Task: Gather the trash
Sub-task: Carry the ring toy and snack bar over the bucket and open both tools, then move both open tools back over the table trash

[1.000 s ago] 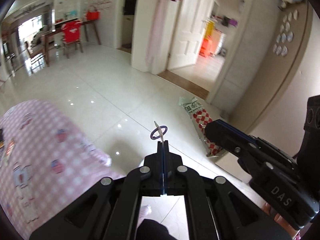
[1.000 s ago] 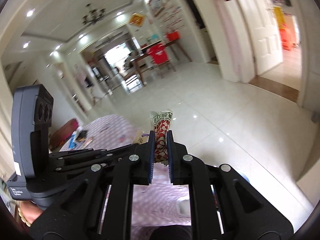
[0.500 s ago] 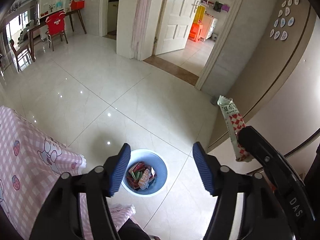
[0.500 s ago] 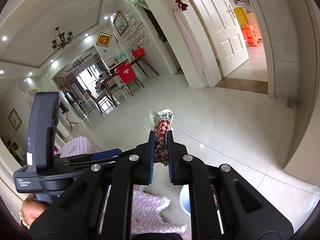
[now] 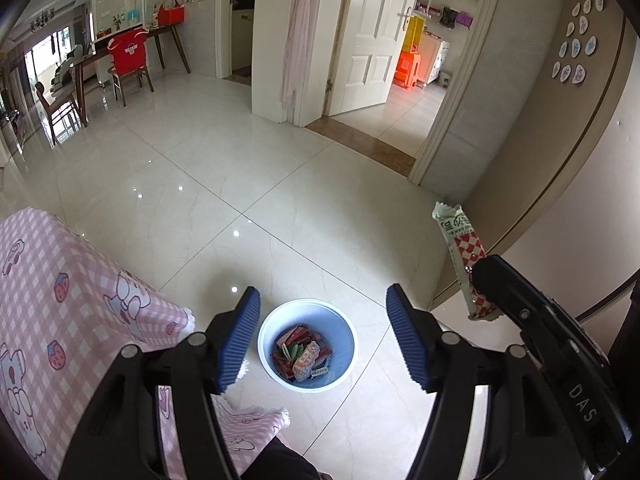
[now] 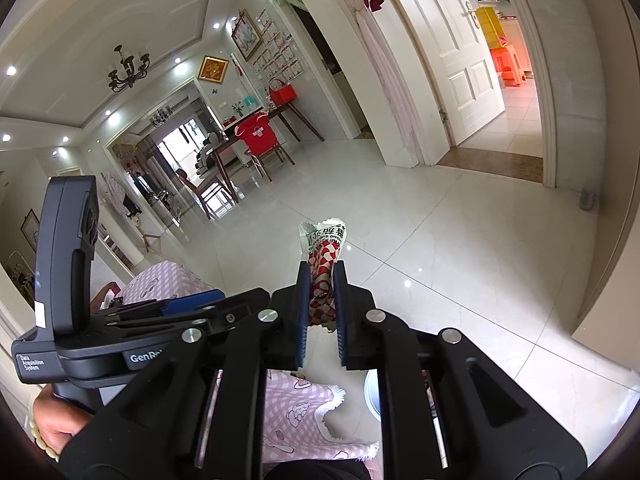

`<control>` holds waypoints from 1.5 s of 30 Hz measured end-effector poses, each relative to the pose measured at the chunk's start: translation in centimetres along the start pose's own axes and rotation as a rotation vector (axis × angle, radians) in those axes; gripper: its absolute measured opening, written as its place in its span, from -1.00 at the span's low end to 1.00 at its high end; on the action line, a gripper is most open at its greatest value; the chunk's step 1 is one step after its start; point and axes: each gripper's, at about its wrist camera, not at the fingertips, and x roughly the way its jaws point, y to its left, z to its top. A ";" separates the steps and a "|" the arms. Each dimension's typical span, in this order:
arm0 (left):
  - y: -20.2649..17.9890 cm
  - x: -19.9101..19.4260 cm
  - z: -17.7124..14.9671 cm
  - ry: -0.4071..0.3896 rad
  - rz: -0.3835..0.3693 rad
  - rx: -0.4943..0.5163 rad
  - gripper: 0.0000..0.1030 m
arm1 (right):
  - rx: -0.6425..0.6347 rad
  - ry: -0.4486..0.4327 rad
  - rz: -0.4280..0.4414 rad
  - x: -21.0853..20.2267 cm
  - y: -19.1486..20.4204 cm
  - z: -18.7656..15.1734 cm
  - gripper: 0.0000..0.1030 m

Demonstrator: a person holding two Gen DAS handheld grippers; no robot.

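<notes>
**Wrapper poised beside the bin**

The right gripper (image 6: pixel 320 300) clamps a checked wrapper (image 5: pixel 464 256) near its lower end, long axis upright, held off to the right of the blue bin (image 5: pixel 267 344) on the floor. The left gripper (image 5: pixel 322 336) hangs directly over the bin, jaws wide apart and empty. Open tile surrounds the bin, except for the pink tablecloth (image 5: pixel 72 312) edge close on its left.

left wrist: high, facing down at floor | right wrist: facing across room | shared: doorway (image 5: pixel 404 80)
</notes>
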 end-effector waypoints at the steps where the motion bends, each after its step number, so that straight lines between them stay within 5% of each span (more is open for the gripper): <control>1: 0.2 -0.1 0.0 -0.003 0.005 -0.002 0.27 | -0.002 0.001 0.001 0.1 0.1 0.0 -0.77; 9: 2.2 -0.9 0.3 -0.032 0.053 -0.039 0.28 | -0.011 0.008 0.002 1.9 -0.1 0.3 -0.64; 11: 2.7 -1.0 0.3 -0.034 0.057 -0.049 0.29 | 0.002 0.033 -0.020 3.0 -0.4 0.2 0.19; 12: 2.9 -1.1 0.3 -0.036 0.057 -0.051 0.31 | 0.014 0.029 -0.032 3.3 -0.5 0.1 0.24; 28: 7.1 -5.0 -1.5 -0.090 0.094 -0.097 0.36 | -0.049 0.094 0.044 3.8 5.2 -1.0 0.24; 40: 19.8 -13.1 -6.2 -0.173 0.301 -0.255 0.54 | -0.248 0.201 0.232 7.1 19.9 -4.3 0.24; 45: 27.8 -15.9 -9.5 -0.180 0.399 -0.431 0.61 | -0.326 0.270 0.290 9.7 25.9 -6.5 0.24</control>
